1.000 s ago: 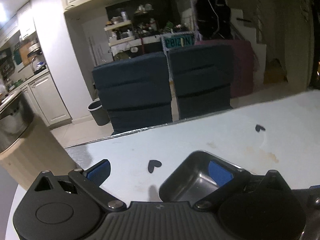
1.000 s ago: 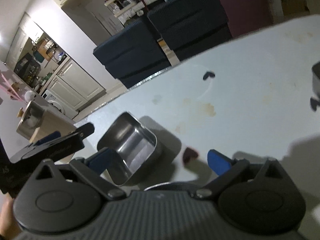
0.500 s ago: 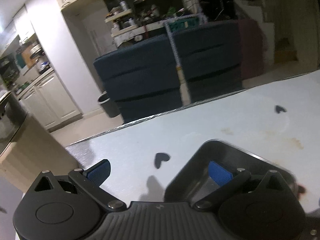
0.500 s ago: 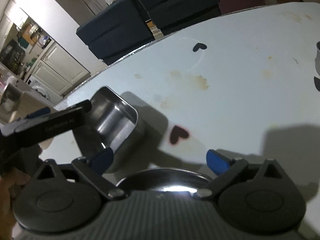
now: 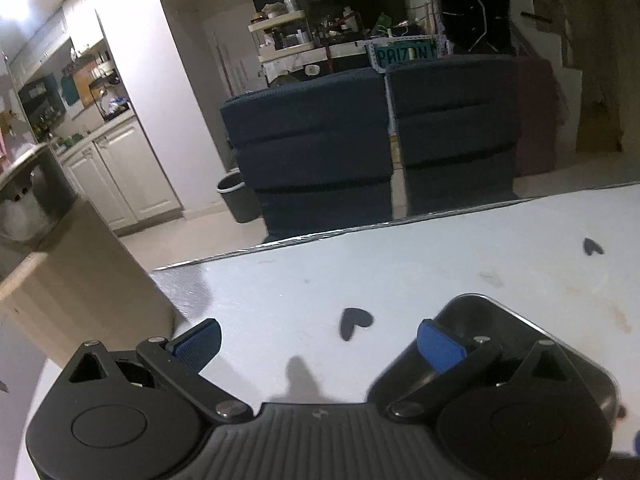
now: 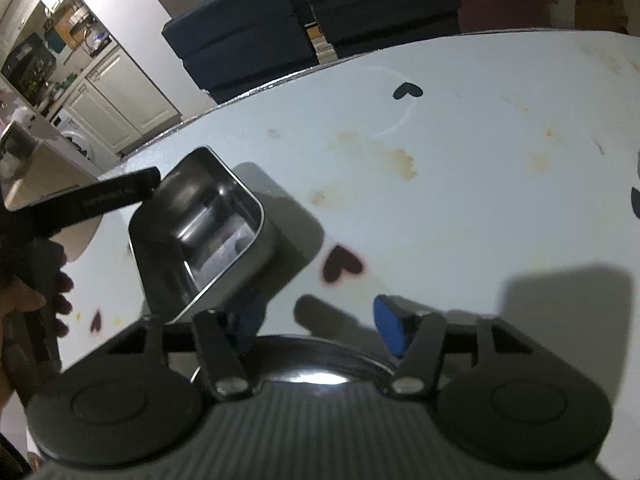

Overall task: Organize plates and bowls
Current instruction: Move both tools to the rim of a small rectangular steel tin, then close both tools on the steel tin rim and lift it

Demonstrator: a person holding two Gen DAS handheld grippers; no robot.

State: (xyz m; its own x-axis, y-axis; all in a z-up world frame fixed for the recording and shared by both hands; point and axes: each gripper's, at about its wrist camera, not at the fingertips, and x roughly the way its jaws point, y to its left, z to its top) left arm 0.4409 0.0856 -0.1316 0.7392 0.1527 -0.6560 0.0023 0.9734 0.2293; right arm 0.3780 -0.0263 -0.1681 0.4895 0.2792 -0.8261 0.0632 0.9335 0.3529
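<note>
Left wrist: jaws wide, right pad [image 5: 439, 345] inside steel bowl [image 5: 480, 312].

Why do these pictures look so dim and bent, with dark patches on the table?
Left wrist view: fisheye lens curves the table edge; room dim. Right wrist view: hard shadows on the table, glare on the round metal dish under the tool.

Dim room, bright white surface, curved fisheye pictures.

A strong light glows at the top left corner of the left wrist view, and the far room is dark and hard to see. The surface [image 6: 460, 168] looks pale and bright, with dark, hard shadows near its close edge. A white glare spot shines on the round metal bowl [image 6: 316, 376] in the right wrist view. Straight lines bend near the picture edges, and the corners go black. The steel tray [image 6: 208, 224] looks a little blurry.
</note>
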